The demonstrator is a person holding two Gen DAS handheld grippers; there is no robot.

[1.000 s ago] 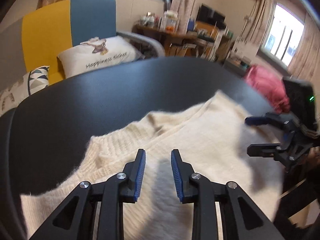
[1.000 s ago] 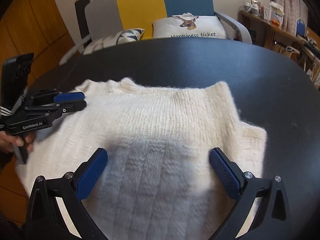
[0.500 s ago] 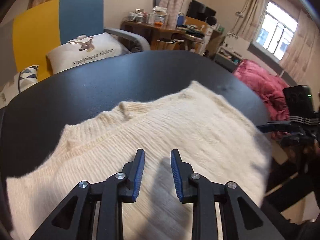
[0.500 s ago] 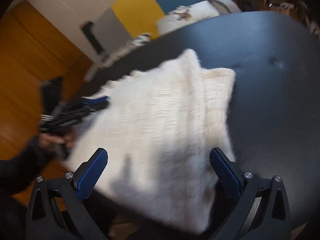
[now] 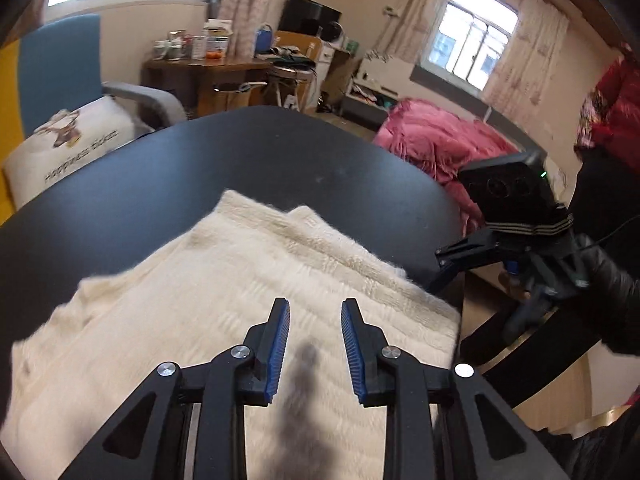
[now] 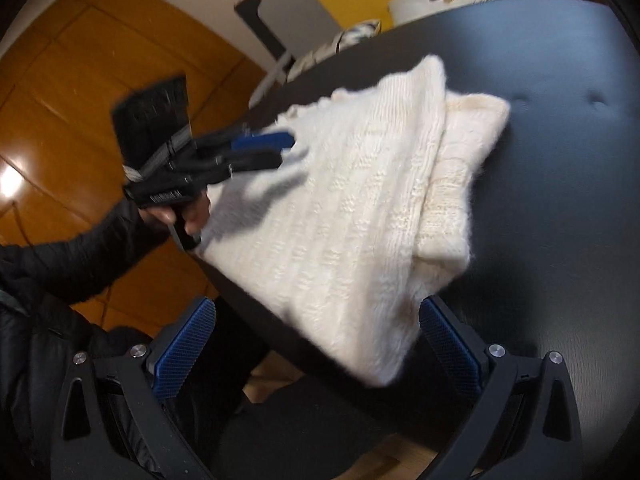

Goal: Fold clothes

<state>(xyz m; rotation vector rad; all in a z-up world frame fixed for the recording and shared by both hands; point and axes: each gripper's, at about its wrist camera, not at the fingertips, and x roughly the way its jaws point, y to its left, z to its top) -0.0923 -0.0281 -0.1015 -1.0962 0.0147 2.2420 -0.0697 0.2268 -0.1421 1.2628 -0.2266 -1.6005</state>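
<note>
A cream knit sweater [image 5: 240, 300] lies folded on the round black table [image 5: 240, 160]. One folded layer overlaps another at its far side [image 6: 460, 168]. My left gripper [image 5: 315, 308] hovers over the sweater, jaws a little apart with nothing between them. From the right wrist view the left gripper [image 6: 286, 148] sits at the sweater's left edge, held by a hand in a black sleeve. My right gripper [image 6: 316, 306] stands wide open at the table's near edge, with a sweater [image 6: 360, 200] corner lying below and between its fingers, untouched. The left wrist view shows the right gripper [image 5: 438, 268] just beyond the table's right rim.
An armchair [image 5: 60, 64] with a blue and yellow back and a printed pillow [image 5: 68, 144] stands behind the table. Pink bedding [image 5: 440, 144] lies at the right, a cluttered wooden desk [image 5: 208, 72] behind. Orange wood floor [image 6: 80, 60] shows past the table [image 6: 560, 160].
Both views have swung round. My right gripper has drawn back to the table's near edge, still wide open. My left gripper has slid across the sweater, its gap unchanged.
</note>
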